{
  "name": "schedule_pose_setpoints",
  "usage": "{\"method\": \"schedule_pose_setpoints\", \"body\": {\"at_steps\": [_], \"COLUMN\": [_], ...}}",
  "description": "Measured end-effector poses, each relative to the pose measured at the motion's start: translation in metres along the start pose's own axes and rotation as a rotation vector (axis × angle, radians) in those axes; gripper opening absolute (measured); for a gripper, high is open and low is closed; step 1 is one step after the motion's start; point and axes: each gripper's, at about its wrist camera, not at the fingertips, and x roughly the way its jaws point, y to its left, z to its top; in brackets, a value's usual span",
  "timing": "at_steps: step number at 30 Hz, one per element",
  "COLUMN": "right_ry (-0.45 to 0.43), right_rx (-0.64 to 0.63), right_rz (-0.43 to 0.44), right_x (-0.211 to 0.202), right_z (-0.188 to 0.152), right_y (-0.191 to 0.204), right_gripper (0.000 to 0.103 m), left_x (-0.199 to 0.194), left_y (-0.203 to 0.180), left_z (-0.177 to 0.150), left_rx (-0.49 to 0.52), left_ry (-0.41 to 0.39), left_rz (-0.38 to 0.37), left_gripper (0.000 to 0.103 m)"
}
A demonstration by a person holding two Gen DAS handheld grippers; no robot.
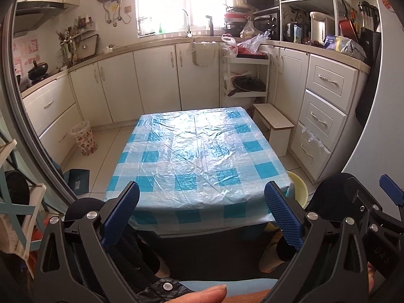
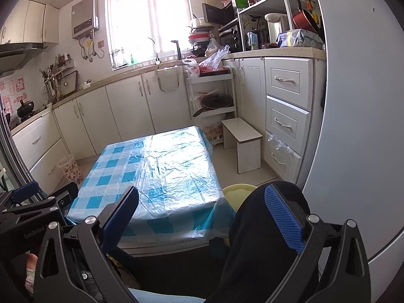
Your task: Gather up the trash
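Both the left tongs (image 1: 202,212) and right tongs (image 2: 202,217) gape empty before the blue-checked plastic-covered table (image 1: 199,156), no trash visible; the likeliest destination, a floral wastebasket (image 1: 84,139) at ten o'clock, suggests scanning the floor first.

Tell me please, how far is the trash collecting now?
Either not begun or finished. No trash shows on the table. Nothing is in hand: the left claw and right claw are both open and empty. A flowered bin stands on the floor; its contents cannot be seen.
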Motion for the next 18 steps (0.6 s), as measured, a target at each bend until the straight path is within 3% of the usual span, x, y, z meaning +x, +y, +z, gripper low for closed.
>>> {"method": "schedule_pose_setpoints", "body": {"at_steps": [18], "right_ry": [0.008], "right_rx": [-0.002], "right_rz": [-0.001], "right_x": [-0.0034], "right_z": [0.0005], "right_y": [-0.0022], "right_gripper": [0.096], "left_x": [-0.0075], "left_y": [-0.0035], "left_z": [-0.0009], "left_rx": [0.014], "left_ry": [-0.013], "left_rz": [0.016], "left_gripper": [0.095]}}
